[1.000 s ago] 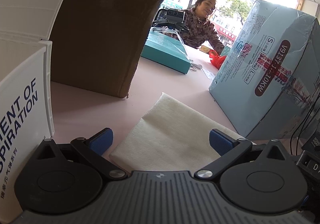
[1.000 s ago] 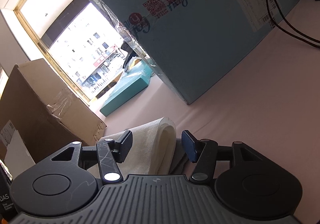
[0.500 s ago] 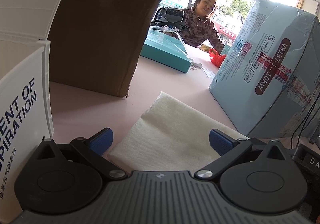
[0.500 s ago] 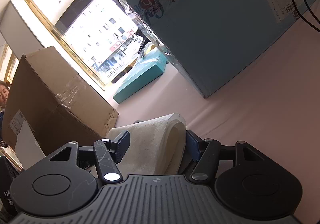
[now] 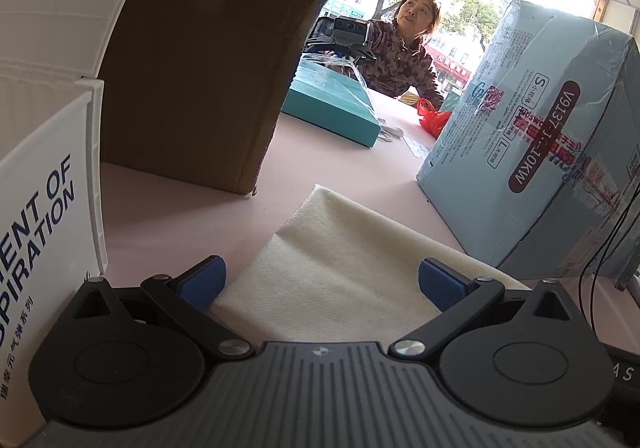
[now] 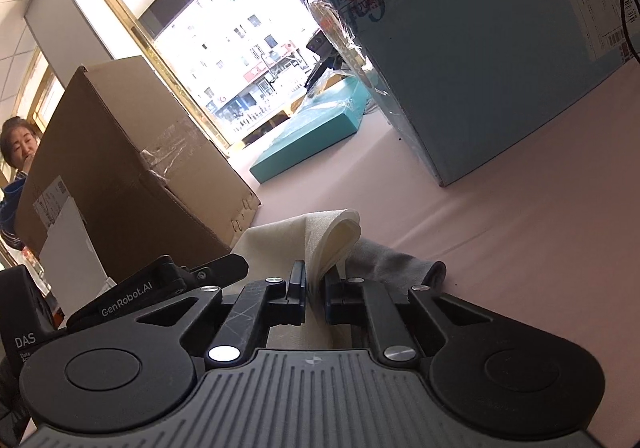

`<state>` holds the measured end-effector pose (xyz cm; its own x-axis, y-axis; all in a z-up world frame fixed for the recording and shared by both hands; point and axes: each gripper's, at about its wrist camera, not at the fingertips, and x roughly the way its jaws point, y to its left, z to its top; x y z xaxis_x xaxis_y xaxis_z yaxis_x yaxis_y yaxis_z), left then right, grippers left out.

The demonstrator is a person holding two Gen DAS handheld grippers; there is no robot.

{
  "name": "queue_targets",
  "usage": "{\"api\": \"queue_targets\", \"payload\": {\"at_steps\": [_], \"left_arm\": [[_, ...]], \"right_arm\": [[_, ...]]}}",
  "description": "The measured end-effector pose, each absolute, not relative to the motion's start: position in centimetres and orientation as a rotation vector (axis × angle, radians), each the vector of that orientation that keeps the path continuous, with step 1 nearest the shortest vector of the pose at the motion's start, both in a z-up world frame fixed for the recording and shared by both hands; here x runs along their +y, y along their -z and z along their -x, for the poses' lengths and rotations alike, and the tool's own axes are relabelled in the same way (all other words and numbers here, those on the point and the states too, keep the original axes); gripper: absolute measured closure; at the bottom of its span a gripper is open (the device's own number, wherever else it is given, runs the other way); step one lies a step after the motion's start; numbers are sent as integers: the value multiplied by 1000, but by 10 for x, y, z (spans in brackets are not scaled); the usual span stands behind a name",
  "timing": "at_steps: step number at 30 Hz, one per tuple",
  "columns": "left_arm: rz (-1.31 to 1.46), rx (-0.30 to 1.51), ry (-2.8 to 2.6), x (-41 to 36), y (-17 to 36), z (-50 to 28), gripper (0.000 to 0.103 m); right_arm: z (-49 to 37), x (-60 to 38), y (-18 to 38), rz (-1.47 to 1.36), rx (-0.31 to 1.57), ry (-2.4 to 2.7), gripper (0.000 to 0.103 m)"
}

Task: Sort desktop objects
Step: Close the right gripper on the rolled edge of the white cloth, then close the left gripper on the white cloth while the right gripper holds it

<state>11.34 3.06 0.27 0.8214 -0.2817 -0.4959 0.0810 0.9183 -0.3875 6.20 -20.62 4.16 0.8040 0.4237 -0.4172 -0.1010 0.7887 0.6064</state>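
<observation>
Cloth point(image 5: 340, 268), cream and woven, lies on the pink counter point(image 5: 172, 224) between the two grippers. The left gripper point(image 5: 322, 282) hangs over its near edge with both blue pads spread wide, one at either side of the cloth, holding nothing. The right gripper point(image 6: 316, 286) has its jaws pinched tight on a folded edge of the same cloth point(image 6: 334, 238), which curls up and over just above the pads; a grey piece of fabric point(image 6: 394, 268) lies on the counter at about 2 o'clock from those pads. From the left gripper, a brown cardboard box point(image 5: 208, 80) stands at 11 o'clock, a white printed box point(image 5: 44, 216) at 9 o'clock, a large pale blue carton point(image 5: 532, 152) at 2 o'clock and a flat teal box point(image 5: 332, 104) at 12 o'clock, farther back. Behind the teal box a person in a patterned top point(image 5: 404, 60) leans on the counter.
</observation>
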Motion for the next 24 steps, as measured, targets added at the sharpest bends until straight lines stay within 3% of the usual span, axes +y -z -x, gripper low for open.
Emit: {"api": "queue_targets", "payload": {"at_steps": [11,16,18,19,21,24], "left_arm": [[442,594,255,39,-5,-113,1],[403,611,273,32,-6,-111,28],[409,631,258,32,-5,-112,57],[418,637,252,34,-5,-112,60],[431,650,267,35,-4,-113,79],[395,636,272,29,-7,-108,84]], "right_arm": [[-63,-214,-36,-672,605,-292,96],[-64,-215,-34,-678,614,-281,96],[-64,-215,-34,-683,616,-280,96],[-64,-215,-34,-684,617,-283,96],[-64,-213,-34,-678,619,-287,96],[-64,-212,-35,-669,618,-287,96]]}}
